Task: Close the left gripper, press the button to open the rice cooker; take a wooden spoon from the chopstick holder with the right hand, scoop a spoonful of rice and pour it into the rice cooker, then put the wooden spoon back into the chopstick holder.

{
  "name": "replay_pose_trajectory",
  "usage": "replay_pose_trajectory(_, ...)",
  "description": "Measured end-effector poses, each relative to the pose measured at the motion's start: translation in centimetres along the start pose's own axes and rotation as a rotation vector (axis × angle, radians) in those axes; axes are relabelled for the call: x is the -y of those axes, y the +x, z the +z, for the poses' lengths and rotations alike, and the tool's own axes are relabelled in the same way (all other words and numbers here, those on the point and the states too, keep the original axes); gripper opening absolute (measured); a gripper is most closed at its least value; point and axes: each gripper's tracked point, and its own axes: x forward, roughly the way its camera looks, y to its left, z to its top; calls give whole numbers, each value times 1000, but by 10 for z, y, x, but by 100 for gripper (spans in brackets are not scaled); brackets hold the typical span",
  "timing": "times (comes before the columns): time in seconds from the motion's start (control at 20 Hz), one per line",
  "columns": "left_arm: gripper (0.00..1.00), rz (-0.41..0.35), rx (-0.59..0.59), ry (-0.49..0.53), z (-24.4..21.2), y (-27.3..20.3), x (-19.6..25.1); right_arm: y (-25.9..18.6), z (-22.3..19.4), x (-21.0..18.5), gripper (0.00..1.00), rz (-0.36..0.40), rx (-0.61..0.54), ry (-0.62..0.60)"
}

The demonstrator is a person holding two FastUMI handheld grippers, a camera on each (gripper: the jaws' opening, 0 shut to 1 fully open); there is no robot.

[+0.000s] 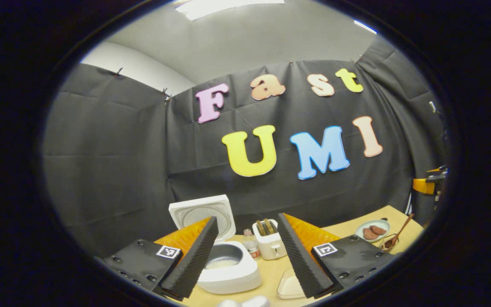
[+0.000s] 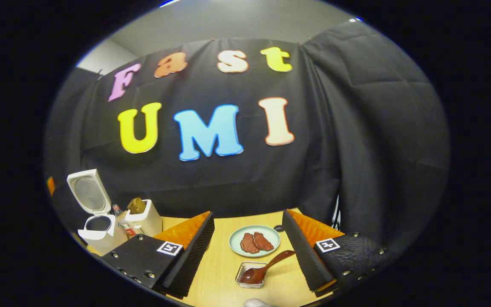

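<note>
With the rice cooker point(image 1: 228, 264) already open at the table's point(image 2: 220, 264) left edge, we hold both grippers point(image 1: 247, 256) point(image 2: 249, 256) apart and empty, and must next grasp the wooden spoon point(image 2: 267, 266) resting in its holder point(image 2: 249, 275).

Glossy white plastic rice cooker point(image 1: 228, 270), glossy wooden spoon point(image 2: 267, 267) in a wire holder point(image 2: 249, 275), matt wooden table point(image 2: 220, 264).

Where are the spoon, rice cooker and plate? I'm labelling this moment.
spoon point(image 2: 257, 273), right gripper view, on its bowl.
rice cooker point(image 1: 232, 279), left gripper view, on its front wall.
plate point(image 2: 236, 238), right gripper view, on its rim.
</note>
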Motion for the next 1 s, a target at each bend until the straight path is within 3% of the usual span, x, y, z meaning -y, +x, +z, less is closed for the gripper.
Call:
replay_pose_trajectory(0.15, 95, 3, 12, -29, 7, 39, -24, -29, 20, -39, 98, 22, 69, -158)
replay_pose_trajectory(0.2, 99, 3, 10, -40, 9, 54, -33, -37, 25, -53, 92, 27, 92, -188)
replay_pose_trajectory(0.25, 95, 10, 11, -47, 11, 68, -43, -42, 27, -69, 97, 49, 99, -188)
replay_pose_trajectory(0.45, 99, 56, 35, -67, 24, 132, -87, -56, 14, -111, 95, 99, 53, -65)
replay_pose_trajectory(0.75, 96, 88, 46, -101, 35, 220, -131, -49, 22, -117, 95, 69, 42, -7)
replay_pose_trajectory(1.0, 97, 136, -38, -165, 6, 303, -171, -39, 18, -122, 95, 48, 6, -19)
